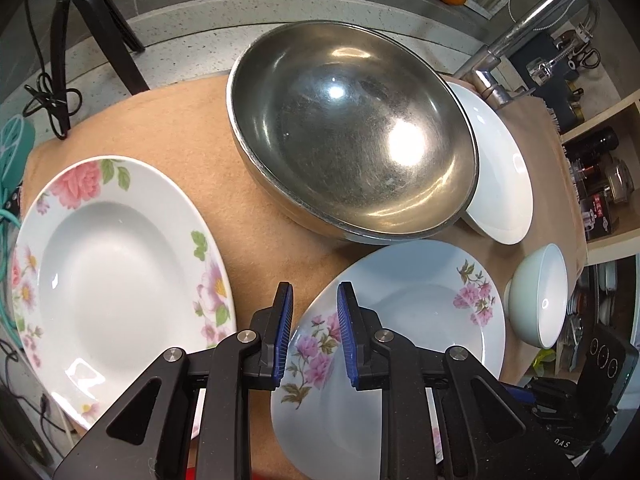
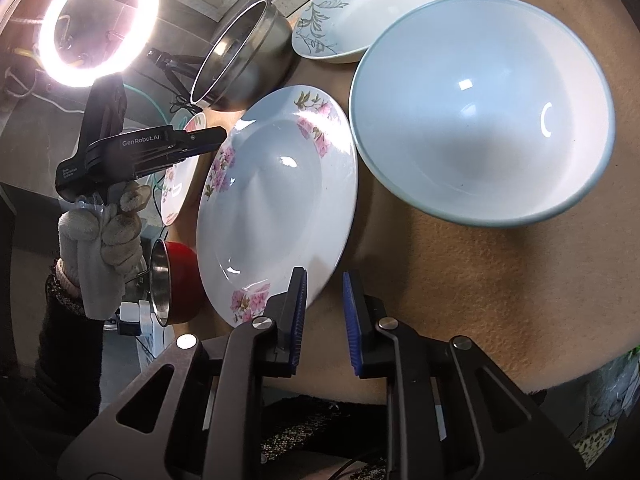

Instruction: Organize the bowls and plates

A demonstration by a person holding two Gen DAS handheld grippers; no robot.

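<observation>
A deep plate with purple flowers (image 1: 420, 320) (image 2: 276, 200) lies on the tan cloth (image 1: 180, 128). My left gripper (image 1: 314, 312) (image 2: 222, 138) straddles its rim with a narrow gap: one pad over the plate, the other over the cloth. My right gripper (image 2: 324, 300) stands at the opposite rim, also narrowly open, the plate's edge just inside its jaws. Neither pair of pads visibly presses. A large steel bowl (image 1: 352, 128) (image 2: 240, 60) sits behind. A plate with pink roses (image 1: 116, 272) (image 2: 180, 172) lies to the left. A pale blue bowl (image 1: 540, 296) (image 2: 480, 112) stands to the right.
A white plate (image 1: 504, 184) (image 2: 380, 8) is partly tucked under the steel bowl. A tap (image 1: 520, 40) rises behind it, and a tripod (image 1: 100, 32) stands at the back left. A lit ring light (image 2: 100, 20) and a red cup (image 2: 180, 280) are beyond the cloth's edge.
</observation>
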